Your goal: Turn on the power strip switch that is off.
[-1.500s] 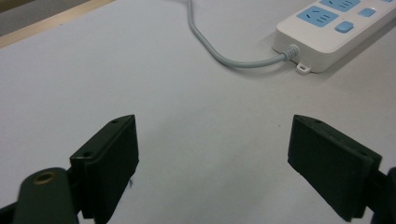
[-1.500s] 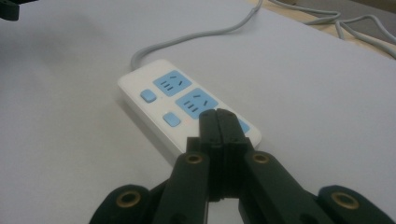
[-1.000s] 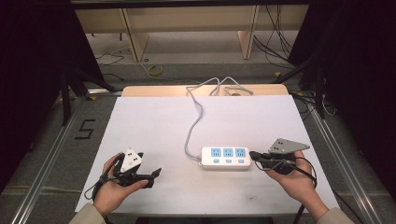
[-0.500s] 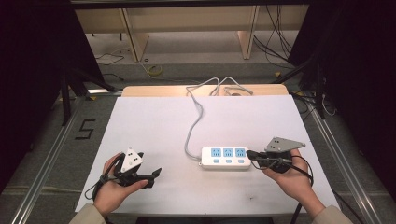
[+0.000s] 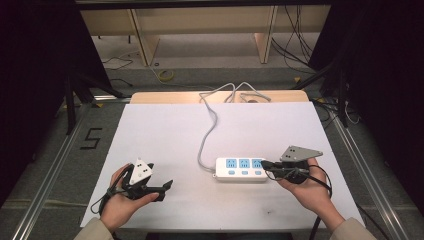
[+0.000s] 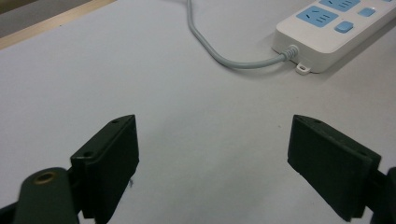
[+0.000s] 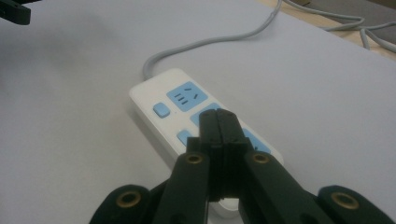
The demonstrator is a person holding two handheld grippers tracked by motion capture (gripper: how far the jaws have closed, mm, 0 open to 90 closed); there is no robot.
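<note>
Even overhead light, soft shadows, dark surroundings.

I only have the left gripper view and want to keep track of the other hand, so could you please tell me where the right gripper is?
Observer: The right gripper is at the power strip's end farthest from its cable.
Operator: Thank you. Are its jaws open?
Observer: No, the right gripper view shows them pressed together with nothing between.
Operator: Which part of the strip are they over?
Observer: That view shows them above the blue sockets, in front of the middle socket; one blue switch lies clear to their left.
</note>
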